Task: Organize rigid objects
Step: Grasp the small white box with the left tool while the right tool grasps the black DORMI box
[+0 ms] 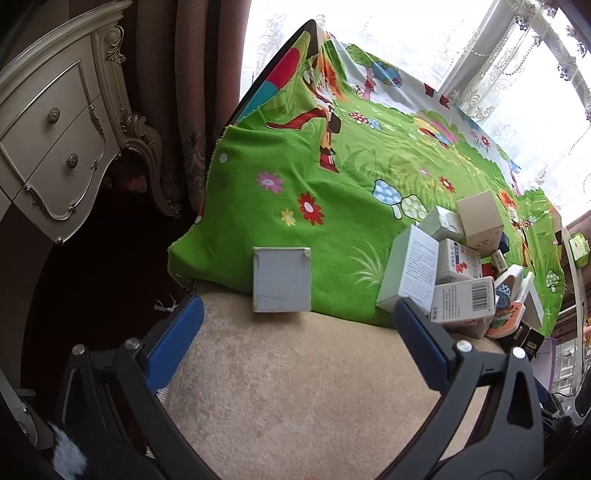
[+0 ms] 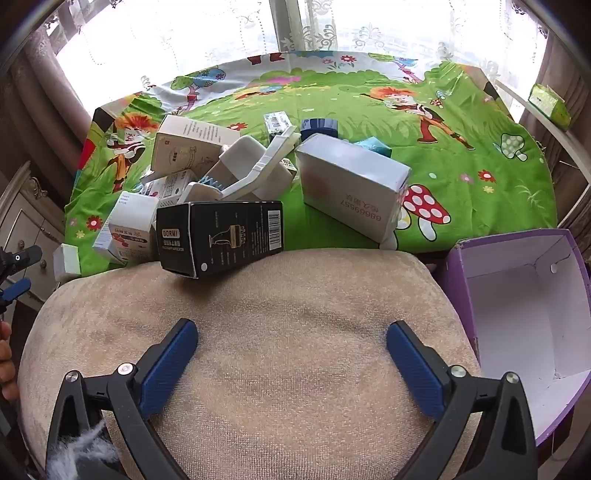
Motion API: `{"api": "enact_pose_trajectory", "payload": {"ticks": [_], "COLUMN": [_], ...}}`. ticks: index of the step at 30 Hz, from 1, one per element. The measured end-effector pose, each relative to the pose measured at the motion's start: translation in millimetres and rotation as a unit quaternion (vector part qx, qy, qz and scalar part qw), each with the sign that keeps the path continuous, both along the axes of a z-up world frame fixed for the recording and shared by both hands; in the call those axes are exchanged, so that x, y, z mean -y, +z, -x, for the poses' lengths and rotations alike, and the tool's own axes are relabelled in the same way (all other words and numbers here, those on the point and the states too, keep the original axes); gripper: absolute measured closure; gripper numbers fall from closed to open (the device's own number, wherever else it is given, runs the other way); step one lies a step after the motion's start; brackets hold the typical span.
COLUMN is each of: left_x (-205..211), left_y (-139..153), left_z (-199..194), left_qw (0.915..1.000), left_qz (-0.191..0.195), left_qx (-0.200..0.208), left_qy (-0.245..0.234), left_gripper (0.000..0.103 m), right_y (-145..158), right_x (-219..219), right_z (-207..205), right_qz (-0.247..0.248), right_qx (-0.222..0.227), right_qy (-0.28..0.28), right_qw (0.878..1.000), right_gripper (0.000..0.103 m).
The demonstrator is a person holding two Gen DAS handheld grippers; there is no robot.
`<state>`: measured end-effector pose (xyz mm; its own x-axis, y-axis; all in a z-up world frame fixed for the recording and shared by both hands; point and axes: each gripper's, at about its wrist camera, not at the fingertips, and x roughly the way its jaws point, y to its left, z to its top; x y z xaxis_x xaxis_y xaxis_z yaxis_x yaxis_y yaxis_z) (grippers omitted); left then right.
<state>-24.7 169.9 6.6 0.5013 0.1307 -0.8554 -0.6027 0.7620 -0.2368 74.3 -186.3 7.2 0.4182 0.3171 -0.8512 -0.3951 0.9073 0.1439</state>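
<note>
A pile of cardboard boxes lies on the green cartoon tablecloth (image 2: 461, 155). It holds a black box (image 2: 221, 236), a large grey-white box (image 2: 351, 184), white medicine boxes (image 2: 127, 230) and a white plastic piece (image 2: 258, 166). In the left wrist view the pile (image 1: 454, 269) is at the right, and a small grey box (image 1: 282, 279) stands alone at the cloth's near edge. My left gripper (image 1: 299, 314) is open and empty, just short of the grey box. My right gripper (image 2: 291, 336) is open and empty above a beige cushion (image 2: 258, 314).
An open purple box with a white inside (image 2: 524, 317) sits at the right of the cushion. A cream dresser (image 1: 55, 147) and brown curtains (image 1: 177, 74) stand at the left. Windows with lace curtains (image 2: 184, 29) run behind the table. A green packet (image 2: 550, 101) lies on the sill.
</note>
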Motion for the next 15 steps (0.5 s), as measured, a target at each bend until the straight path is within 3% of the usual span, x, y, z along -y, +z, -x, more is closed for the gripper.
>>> {"api": "enact_pose_trajectory", "payload": {"ticks": [5, 11, 15], "left_x": [-12, -12, -12], "left_y": [-17, -30, -36], "left_z": [-19, -32, -38], "left_qw": [0.9994, 0.9974, 0.9965], "left_qz": [0.003, -0.005, -0.005], "left_qx": [-0.034, -0.069, -0.079], "left_qy": [-0.003, -0.016, -0.025], "left_gripper": [0.005, 0.031, 0.055], "right_y": [3, 6, 13], "right_x": [11, 13, 15], "right_z": [-4, -4, -4], "right_qz": [-0.023, -0.061, -0.079], "right_qx": [-0.022, -0.032, -0.030], "right_qy": [0.031, 0.034, 0.036], "right_qw": [0.999, 0.997, 0.996], "right_gripper": [0.000, 0.000, 0.000]}}
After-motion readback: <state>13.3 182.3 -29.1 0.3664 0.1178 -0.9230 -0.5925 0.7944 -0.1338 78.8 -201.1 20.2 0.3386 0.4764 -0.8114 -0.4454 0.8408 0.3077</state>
